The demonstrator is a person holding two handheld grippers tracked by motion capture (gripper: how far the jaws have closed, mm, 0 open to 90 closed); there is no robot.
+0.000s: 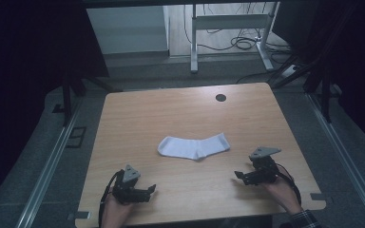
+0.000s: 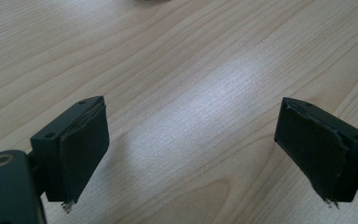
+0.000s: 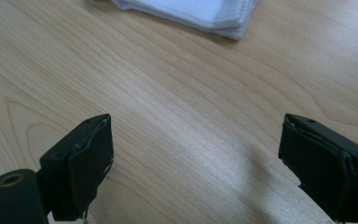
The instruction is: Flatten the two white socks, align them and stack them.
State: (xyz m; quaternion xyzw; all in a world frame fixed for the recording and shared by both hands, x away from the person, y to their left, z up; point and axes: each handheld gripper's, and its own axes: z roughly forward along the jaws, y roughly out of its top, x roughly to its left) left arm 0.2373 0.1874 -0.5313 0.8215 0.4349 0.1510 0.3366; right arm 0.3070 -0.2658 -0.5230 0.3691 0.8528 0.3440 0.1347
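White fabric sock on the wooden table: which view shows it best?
The high view: the whole white fabric sock lies flat on the light wooden table, between and beyond both hand-held grippers. The right gripper view catches just one edge of it at the top; the left gripper view gives no usable look.

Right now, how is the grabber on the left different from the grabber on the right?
The left gripper sits near the table's front left edge; the right gripper sits farther up on the right side. The left gripper's own view looks at bare wood, while the right gripper's view catches the edge of the white sock. The left points right, the right points left, toward each other. Both are black, held in a hand, jaws wide open and empty.
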